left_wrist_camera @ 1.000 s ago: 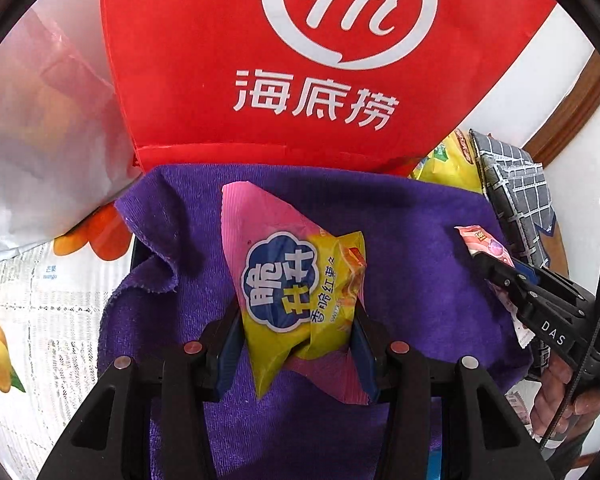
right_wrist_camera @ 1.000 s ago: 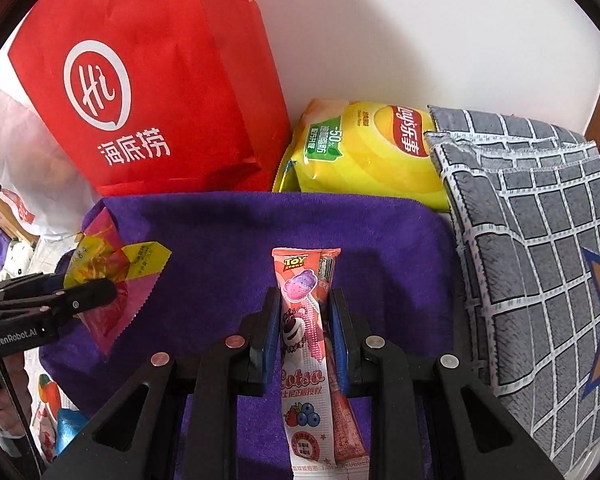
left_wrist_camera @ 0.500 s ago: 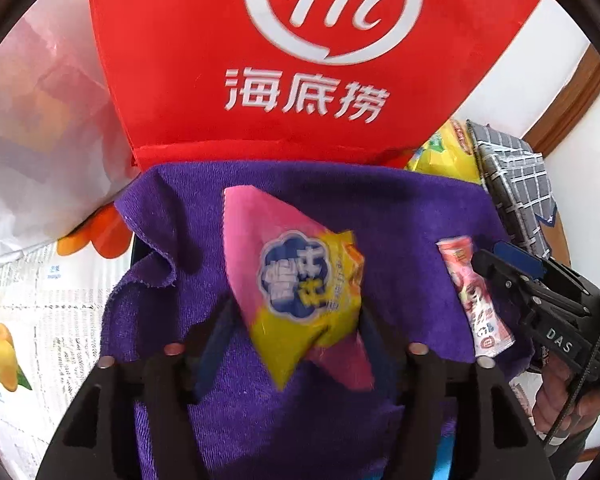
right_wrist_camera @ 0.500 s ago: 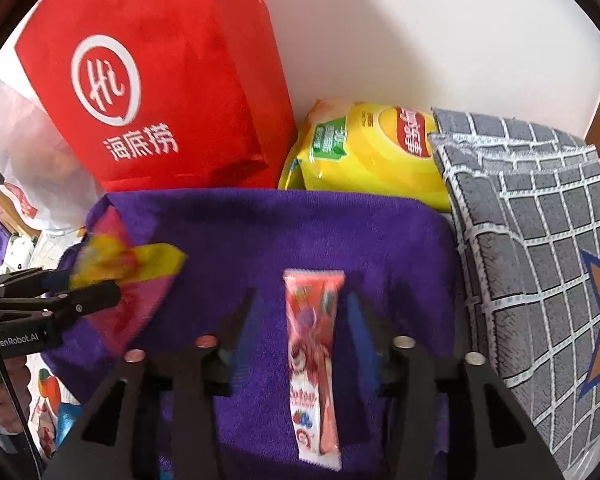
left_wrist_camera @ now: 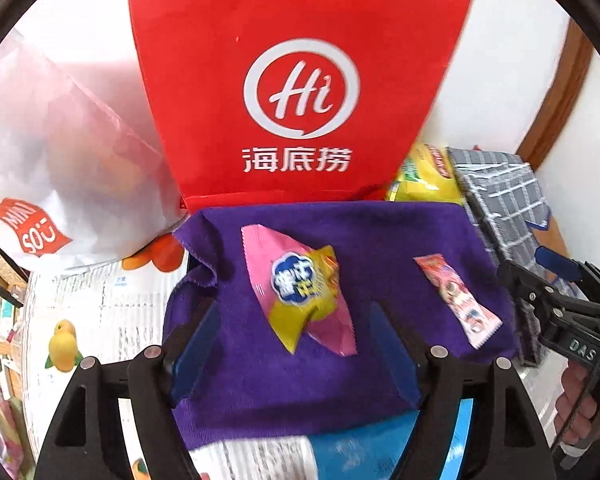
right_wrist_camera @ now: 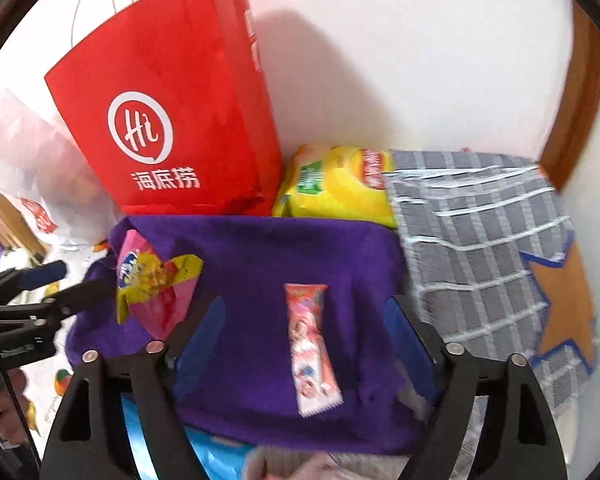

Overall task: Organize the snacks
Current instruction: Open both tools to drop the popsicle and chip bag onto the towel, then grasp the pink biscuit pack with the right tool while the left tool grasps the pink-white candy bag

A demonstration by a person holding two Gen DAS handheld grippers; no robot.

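A pink and yellow snack packet (left_wrist_camera: 300, 292) (right_wrist_camera: 152, 280) lies on the purple towel (left_wrist_camera: 380, 232) (right_wrist_camera: 260, 248), toward its left side. My left gripper (left_wrist_camera: 294, 310) (right_wrist_camera: 80, 278) hangs above the packet, its jaws opening and well apart, with no pad touching it. A slim pink stick snack (right_wrist_camera: 310, 344) (left_wrist_camera: 456, 300) lies flat on the towel's right half. My right gripper (right_wrist_camera: 304, 308) (left_wrist_camera: 524, 262) is over the stick, jaws opening wide and clear of it on both sides.
A tall red paper bag (left_wrist_camera: 300, 100) (right_wrist_camera: 172, 120) stands against the wall behind the towel. A yellow chips bag (right_wrist_camera: 332, 188) and a grey checked cloth (right_wrist_camera: 480, 240) are to its right. A white plastic bag (left_wrist_camera: 60, 152) and fruit-printed paper (left_wrist_camera: 80, 320) are at the left.
Both grippers have let go of their snacks, spread their jaws and pulled up and back. The packet and the stick now lie loose on the towel.
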